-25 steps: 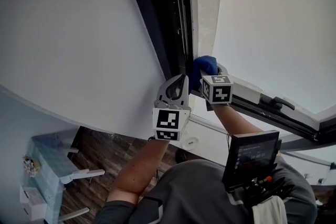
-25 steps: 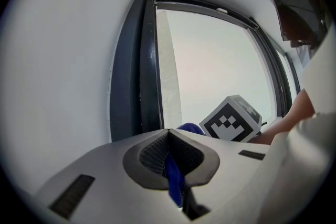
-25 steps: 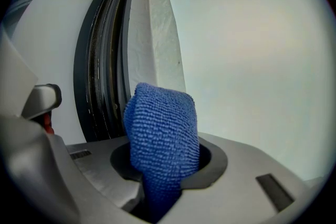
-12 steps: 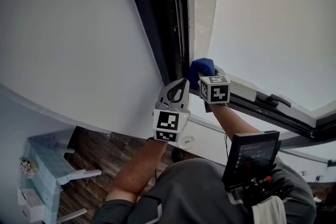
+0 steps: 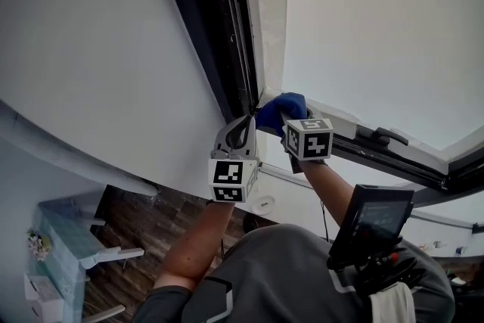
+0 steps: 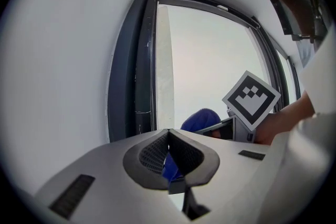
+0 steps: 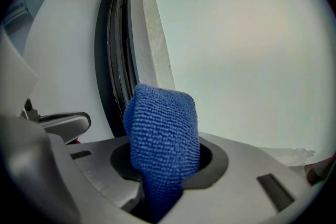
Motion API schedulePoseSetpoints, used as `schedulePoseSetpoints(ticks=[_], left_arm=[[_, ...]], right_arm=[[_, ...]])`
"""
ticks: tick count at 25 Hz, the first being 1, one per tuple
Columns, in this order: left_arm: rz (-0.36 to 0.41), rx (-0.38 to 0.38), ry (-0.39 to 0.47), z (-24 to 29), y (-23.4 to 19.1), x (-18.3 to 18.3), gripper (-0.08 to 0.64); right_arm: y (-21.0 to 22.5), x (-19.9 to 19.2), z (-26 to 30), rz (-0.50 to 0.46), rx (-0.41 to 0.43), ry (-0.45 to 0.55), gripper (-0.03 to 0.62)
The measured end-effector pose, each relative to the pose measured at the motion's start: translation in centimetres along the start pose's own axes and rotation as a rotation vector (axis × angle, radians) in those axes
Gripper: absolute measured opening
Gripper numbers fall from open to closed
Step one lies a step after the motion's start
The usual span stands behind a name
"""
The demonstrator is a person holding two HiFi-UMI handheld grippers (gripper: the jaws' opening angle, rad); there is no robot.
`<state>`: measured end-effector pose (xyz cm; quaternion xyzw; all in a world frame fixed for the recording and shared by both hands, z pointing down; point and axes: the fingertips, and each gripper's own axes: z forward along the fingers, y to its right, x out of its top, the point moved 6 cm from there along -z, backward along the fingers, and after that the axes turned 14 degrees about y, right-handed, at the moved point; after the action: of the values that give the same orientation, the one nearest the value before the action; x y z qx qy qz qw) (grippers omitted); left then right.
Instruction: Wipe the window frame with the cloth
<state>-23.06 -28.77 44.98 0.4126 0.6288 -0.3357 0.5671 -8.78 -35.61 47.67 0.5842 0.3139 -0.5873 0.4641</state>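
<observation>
Dark window frame [image 5: 200, 26], blue cloth [image 5: 281, 110] in right gripper [image 5: 290, 119], contact hidden

nubby blue terry cloth [image 7: 163, 134], smooth dark window frame [image 5: 219, 34], matt grey plastic tongs [image 7: 168, 165]

At the window's lower corner, the dark frame channel [image 5: 227, 49] runs upward with nothing across it above the blue cloth [image 5: 278, 108]. Flat white wall [image 5: 91, 49] lies open to its left and bare pane [image 5: 378, 26] to its right. Room tightens below, where the left gripper [image 5: 245, 123], jaws together, crowds just beside the cloth and a window handle [image 5: 382, 135] juts from the lower sash [image 5: 408, 163].
</observation>
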Motion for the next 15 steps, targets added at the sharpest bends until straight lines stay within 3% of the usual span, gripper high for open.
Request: schedulePoseSetpoints(ticks=[15], left_arm=[[-0.017, -0.013, -0.017, -2.2, 0.0, -0.3, 0.009]], right_arm=[[-1.2, 1.3, -4.3, 0.083, -0.005, 0.046, 0.132]])
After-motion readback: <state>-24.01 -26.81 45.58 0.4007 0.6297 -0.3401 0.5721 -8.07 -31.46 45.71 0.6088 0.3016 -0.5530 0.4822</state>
